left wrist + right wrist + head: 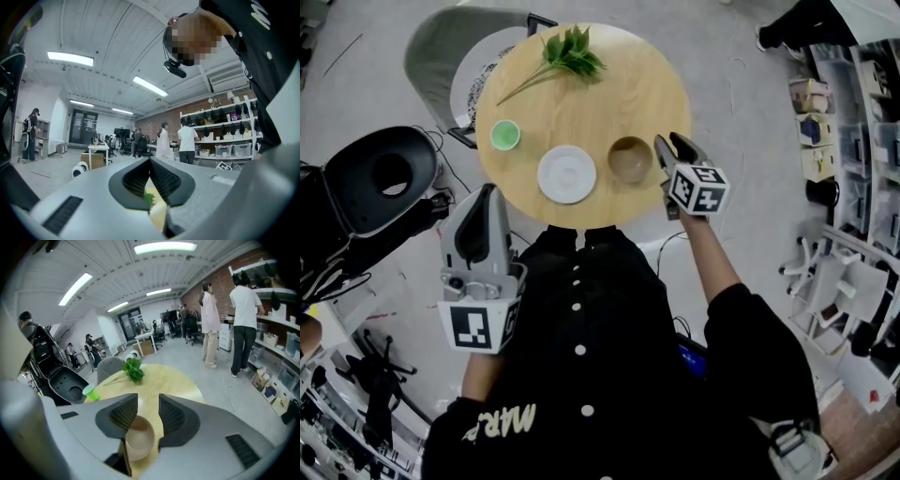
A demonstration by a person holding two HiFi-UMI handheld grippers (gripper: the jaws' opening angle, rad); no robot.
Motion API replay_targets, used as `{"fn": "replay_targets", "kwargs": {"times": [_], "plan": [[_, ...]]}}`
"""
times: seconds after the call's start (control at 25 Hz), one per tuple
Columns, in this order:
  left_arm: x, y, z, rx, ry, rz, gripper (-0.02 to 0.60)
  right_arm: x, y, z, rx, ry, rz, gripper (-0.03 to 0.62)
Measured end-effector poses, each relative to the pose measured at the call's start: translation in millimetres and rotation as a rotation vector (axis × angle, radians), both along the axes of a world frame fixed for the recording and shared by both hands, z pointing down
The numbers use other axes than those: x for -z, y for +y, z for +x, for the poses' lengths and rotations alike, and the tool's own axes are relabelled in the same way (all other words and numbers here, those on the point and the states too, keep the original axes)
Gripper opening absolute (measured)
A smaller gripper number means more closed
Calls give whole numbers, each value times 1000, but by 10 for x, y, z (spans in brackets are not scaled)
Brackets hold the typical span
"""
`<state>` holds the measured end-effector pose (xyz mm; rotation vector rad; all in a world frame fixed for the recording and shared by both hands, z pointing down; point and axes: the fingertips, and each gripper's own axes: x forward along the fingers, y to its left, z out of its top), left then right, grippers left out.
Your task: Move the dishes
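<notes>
A round wooden table (609,103) carries a white plate (567,173), a tan bowl (630,159) and a small green cup (505,135). My right gripper (670,142) hovers at the table's right edge, just right of the bowl, open with nothing between its fingers. In the right gripper view the bowl (139,440) shows low between the spread jaws of that gripper (148,404). My left gripper (490,190) is held off the table's near left edge, pointing up. Its jaws meet at the tips in the left gripper view (150,161), holding nothing.
A leafy green sprig (570,52) lies at the table's far side. A grey chair (441,47) stands behind the table and a black seat (384,173) at the left. Shelves with boxes (853,141) line the right. Several people stand in the background.
</notes>
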<state>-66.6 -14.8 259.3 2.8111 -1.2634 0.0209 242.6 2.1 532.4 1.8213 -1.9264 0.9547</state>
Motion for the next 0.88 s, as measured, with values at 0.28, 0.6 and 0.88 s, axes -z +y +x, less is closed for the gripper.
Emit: {"fn": "replay_targets", "kwargs": {"times": [0.28,0.6,0.88], "plan": [[169,-24,-63,11,9,47,3,1167,-155,-78,31,102,325,53],[332,-101,-165,40,14,93,3,2019,-49,-84,3,113,530,3],[412,-189,-279,68,13,124,3,2570,68,-37,-45,167,641,3]]}}
